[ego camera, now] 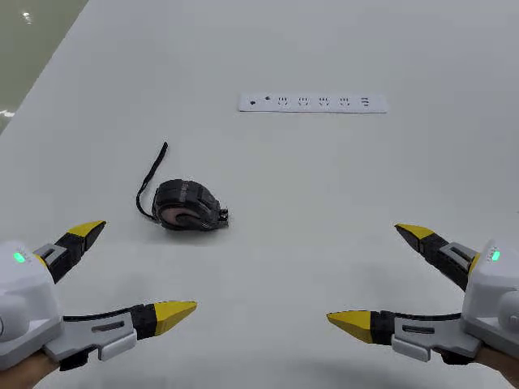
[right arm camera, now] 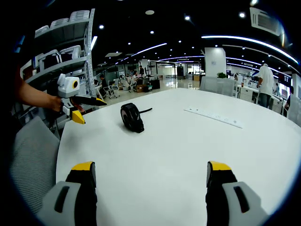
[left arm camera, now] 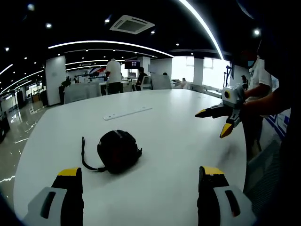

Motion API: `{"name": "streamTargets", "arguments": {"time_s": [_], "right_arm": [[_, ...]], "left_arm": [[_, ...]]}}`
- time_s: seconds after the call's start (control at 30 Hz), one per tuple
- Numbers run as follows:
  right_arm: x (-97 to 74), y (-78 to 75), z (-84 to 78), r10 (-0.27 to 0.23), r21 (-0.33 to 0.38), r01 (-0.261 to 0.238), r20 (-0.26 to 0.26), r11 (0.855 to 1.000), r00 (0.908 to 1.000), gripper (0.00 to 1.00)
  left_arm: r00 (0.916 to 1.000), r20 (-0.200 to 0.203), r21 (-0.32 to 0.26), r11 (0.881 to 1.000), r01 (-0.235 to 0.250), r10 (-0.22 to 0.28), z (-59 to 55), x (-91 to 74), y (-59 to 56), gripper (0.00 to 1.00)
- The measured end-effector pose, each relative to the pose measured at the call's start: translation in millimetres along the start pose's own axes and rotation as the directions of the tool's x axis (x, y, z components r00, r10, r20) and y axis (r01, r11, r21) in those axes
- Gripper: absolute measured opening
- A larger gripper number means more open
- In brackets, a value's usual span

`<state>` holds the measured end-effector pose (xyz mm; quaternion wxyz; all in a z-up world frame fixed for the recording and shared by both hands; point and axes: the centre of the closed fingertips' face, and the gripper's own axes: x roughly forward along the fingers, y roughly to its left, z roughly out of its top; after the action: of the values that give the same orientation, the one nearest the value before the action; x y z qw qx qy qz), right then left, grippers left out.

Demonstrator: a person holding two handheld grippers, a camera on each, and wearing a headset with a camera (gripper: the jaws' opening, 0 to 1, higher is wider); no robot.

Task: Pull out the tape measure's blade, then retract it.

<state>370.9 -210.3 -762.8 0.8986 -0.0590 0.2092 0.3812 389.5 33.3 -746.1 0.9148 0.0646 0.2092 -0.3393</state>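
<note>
The left gripper [ego camera: 147,266] and right gripper [ego camera: 363,273] hover low over the white desk [ego camera: 324,203], side by side. Each has its yellow-tipped fingers [ego camera: 173,311] spread wide, with nothing between them.

The tape measure [ego camera: 188,205] lies on the desk ahead of the left gripper's fingers, past their tips and touching neither. It is nearer to them than to the right gripper's fingers, which are well apart from it. In the left gripper view the black case sits ahead between the two fingers, a little toward the left one. In the right gripper view it lies farther ahead, in line with the left finger.

A black strap [ego camera: 150,174] runs off the case's far side, away from the right gripper's fingers, and curls flat on the desk.

A white power strip [ego camera: 312,102] lies flat, well beyond both sets of fingertips and past the tape measure, roughly ahead of the gap between the grippers.

Each gripper view shows the other gripper held out from the side over the desk edge, fingers parted.
</note>
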Motion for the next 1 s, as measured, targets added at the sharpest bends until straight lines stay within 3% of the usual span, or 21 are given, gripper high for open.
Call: {"name": "streamTargets", "arguments": {"time_s": [0.83, 1.0], "right_arm": [[-1.6, -1.4, -3.0, -0.003, 0.009, 0.003, -0.012, 1.0, 0.9999, 1.0], [-0.2, -0.8, -3.0, 0.0, 0.012, 0.0, -0.013, 1.0, 0.9999, 1.0]], "left_arm": [[1.0, -0.007, 0.002, 1.0, 0.005, -0.005, -1.6, 3.2, -1.5, 1.0], [0.9993, 0.022, 0.013, 0.999, -0.029, 0.029, 4.9, 2.0, 4.1, 1.0]]}}
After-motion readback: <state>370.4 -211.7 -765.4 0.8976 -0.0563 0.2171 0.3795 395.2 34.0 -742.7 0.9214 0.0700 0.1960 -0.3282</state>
